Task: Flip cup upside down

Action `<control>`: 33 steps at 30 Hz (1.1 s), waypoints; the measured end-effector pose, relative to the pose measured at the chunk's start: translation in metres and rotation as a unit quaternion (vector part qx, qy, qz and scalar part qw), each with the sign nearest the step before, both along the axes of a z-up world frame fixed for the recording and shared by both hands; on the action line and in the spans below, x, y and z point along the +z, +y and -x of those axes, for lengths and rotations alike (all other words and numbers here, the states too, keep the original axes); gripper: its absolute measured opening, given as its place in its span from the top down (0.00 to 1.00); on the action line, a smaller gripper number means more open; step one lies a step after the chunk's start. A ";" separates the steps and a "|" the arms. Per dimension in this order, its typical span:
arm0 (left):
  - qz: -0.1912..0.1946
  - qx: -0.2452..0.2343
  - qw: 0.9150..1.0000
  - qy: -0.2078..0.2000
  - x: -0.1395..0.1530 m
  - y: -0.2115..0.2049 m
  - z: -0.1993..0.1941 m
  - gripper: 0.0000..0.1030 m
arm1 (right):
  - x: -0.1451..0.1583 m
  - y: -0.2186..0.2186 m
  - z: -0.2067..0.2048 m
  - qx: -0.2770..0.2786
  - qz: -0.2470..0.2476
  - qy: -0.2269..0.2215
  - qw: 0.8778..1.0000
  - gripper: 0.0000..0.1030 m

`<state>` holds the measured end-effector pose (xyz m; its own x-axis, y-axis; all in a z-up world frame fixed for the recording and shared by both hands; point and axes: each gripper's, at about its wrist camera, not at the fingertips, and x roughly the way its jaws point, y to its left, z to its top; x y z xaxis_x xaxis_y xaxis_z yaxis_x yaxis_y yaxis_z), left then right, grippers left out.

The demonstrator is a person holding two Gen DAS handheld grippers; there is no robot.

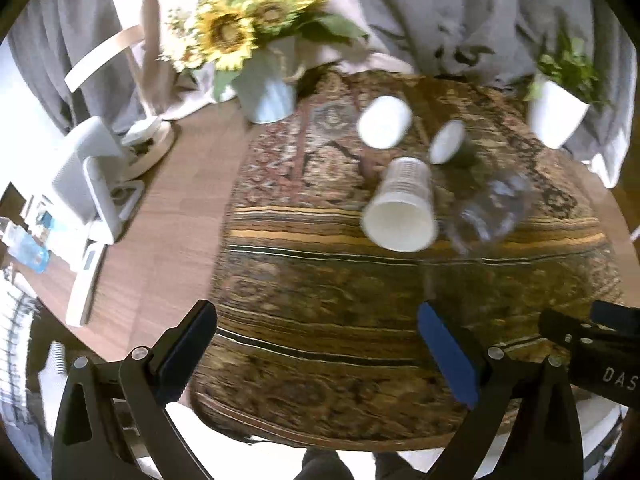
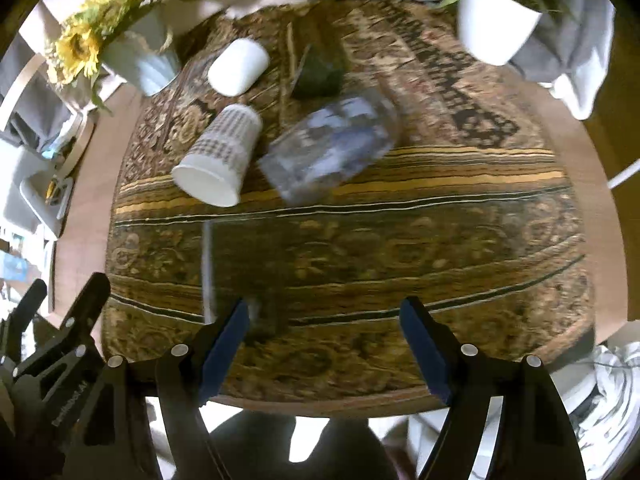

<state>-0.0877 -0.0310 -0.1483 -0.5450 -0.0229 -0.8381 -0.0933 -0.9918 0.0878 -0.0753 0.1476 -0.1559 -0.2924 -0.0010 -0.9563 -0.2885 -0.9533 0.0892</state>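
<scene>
Both the left gripper (image 1: 318, 330) and right gripper (image 2: 324, 326) hover spread and empty, with the patterned paper cup (image 2: 218, 156) and clear cup (image 2: 330, 148) lying ahead on the rug (image 2: 360, 260).

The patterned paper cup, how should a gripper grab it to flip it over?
The patterned paper cup stands rim up, wider at the top, with a clear cup close on its right. Probably best to squeeze its side wall around the middle, coming from the near side with the open left gripper, one finger on each side.
</scene>
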 end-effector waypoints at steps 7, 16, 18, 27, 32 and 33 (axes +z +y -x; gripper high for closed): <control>-0.010 -0.028 0.999 0.020 -0.009 0.041 -0.028 0.00 | -0.002 0.027 -0.025 0.006 -0.026 0.017 1.000 0.24; 0.004 -0.049 0.998 0.041 -0.048 0.076 -0.052 0.00 | -0.026 0.055 -0.043 0.003 -0.059 -0.007 0.998 0.24; 0.007 -0.049 0.997 0.055 -0.056 0.078 -0.055 0.00 | -0.034 0.059 -0.044 0.001 -0.064 -0.016 0.998 0.24; -0.019 -0.043 0.993 0.108 -0.073 0.086 -0.054 0.07 | -0.058 0.064 -0.045 -0.001 -0.075 -0.046 0.996 0.24; -0.013 -0.047 0.993 0.107 -0.088 0.091 -0.053 0.18 | -0.061 0.064 -0.047 0.005 -0.088 -0.049 0.995 0.24; -0.013 -0.047 0.993 0.108 -0.089 0.091 -0.053 0.19 | -0.062 0.064 -0.047 0.006 -0.089 -0.050 0.995 0.24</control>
